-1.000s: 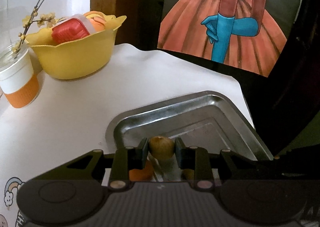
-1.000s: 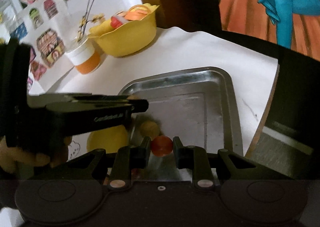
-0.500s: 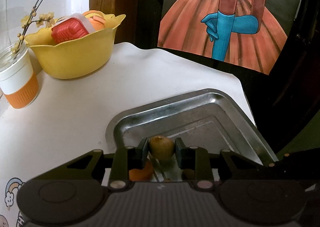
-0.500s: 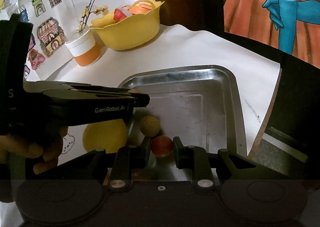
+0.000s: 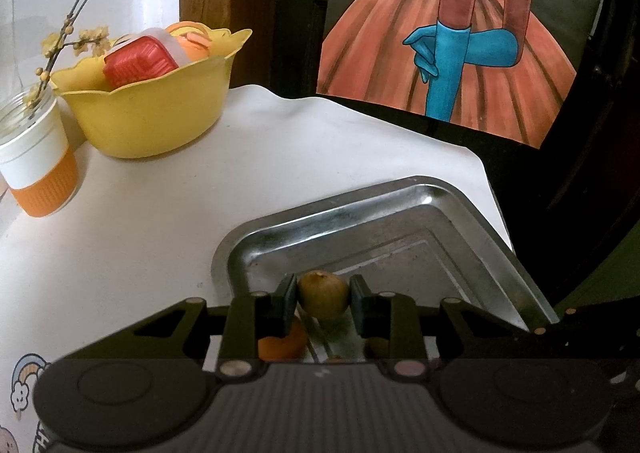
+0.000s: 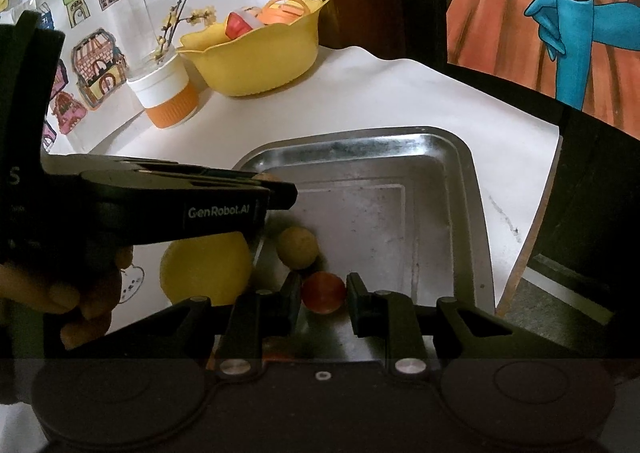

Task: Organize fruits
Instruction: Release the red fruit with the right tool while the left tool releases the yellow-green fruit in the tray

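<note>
My left gripper (image 5: 323,295) is shut on a small brownish-green round fruit (image 5: 323,294) and holds it over the near corner of the metal tray (image 5: 360,209). An orange fruit (image 5: 282,341) lies below its left finger. My right gripper (image 6: 323,293) is shut on a small red fruit (image 6: 323,292) low over the tray (image 6: 460,173). A yellow-brown round fruit (image 6: 298,247) lies in the tray just beyond it. A big yellow fruit (image 6: 206,267) sits on the table left of the tray. The left gripper (image 6: 280,195) shows as a black bar in the right wrist view.
A yellow bowl (image 5: 152,109) holding a red box and orange items stands at the back left, also seen in the right wrist view (image 6: 256,61). A white and orange cup (image 5: 36,169) with a flower twig is beside it. The white tabletop ends at the right near dark furniture.
Both grippers have risen a little with their fruits held. The right view has tilted up, so more of the wall and bowl shows.
</note>
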`<state>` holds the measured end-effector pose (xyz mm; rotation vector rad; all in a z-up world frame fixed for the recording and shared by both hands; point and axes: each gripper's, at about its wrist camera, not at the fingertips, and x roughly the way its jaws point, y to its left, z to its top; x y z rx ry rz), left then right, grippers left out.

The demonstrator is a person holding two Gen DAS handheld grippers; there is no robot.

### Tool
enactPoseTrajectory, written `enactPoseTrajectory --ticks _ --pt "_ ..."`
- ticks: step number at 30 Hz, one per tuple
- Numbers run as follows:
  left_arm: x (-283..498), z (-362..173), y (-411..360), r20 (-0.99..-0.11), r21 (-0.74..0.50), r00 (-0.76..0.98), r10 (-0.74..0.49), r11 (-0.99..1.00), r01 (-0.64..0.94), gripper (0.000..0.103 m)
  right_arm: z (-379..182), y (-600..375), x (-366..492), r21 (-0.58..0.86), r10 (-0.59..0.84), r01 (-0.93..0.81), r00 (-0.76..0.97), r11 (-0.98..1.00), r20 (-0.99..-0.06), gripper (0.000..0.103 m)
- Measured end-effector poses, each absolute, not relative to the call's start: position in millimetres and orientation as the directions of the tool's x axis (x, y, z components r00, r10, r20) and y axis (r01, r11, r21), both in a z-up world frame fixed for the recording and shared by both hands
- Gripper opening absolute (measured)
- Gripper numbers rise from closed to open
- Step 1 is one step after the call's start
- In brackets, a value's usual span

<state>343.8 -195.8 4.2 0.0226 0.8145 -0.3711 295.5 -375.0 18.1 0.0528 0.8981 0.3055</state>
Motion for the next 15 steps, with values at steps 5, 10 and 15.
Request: enactPoseTrajectory --ticks 5,10,15 --pt "344 5 -195 -0.715 -0.127 0.623 -0.317 0.935 0.33 0.032 19 -375 293 0.162 0.269 -0.228 0.594 0.96 -0.758 0.035" --pt "341 8 -192 -0.701 -0.158 0.624 -0.345 0.928 0.336 0.048 22 -379 289 0.165 0.259 -0.206 0.611 0.964 -0.748 0.05" --pt "336 16 -191 -0.676 -0.154 0.653 -0.341 0.932 0.327 0.066 27 -384 283 0.173 0.252 -0.185 0.63 0.967 -0.735 0.062"
